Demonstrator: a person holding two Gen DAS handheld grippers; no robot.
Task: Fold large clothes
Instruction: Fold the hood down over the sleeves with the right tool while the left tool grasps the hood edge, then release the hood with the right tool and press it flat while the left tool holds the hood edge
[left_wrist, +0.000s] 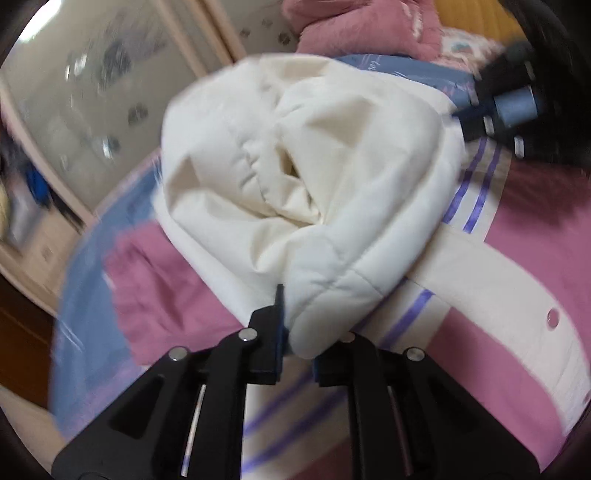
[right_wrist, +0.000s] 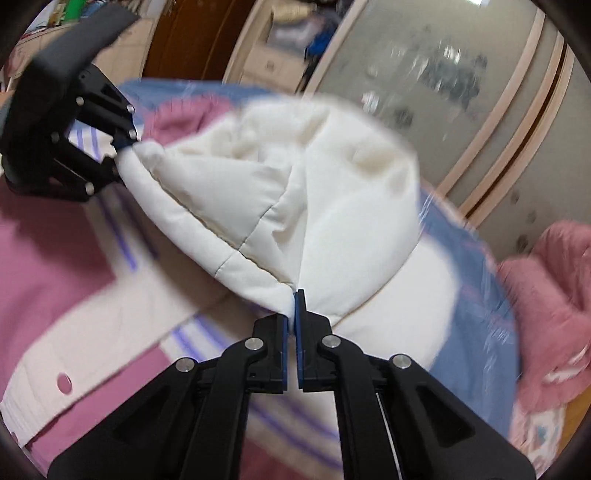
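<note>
Garment: cream padded jacket (right_wrist: 295, 192), puffy, quilted seams, bunched and sagging between both claws above the bed (right_wrist: 55, 258).
Left gripper (left_wrist: 295, 325): clamped on one padded corner.
Right gripper (right_wrist: 294, 306): pinched tight on the other corner.
Bedding: pink, blue, purple-striped.

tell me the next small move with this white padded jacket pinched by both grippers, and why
Probably lower the white padded jacket onto the pink bedspread and lay it flat. The left gripper and right gripper each pinch a corner, and the jacket hangs bunched and puffed between them, not yet lying flat.
</note>
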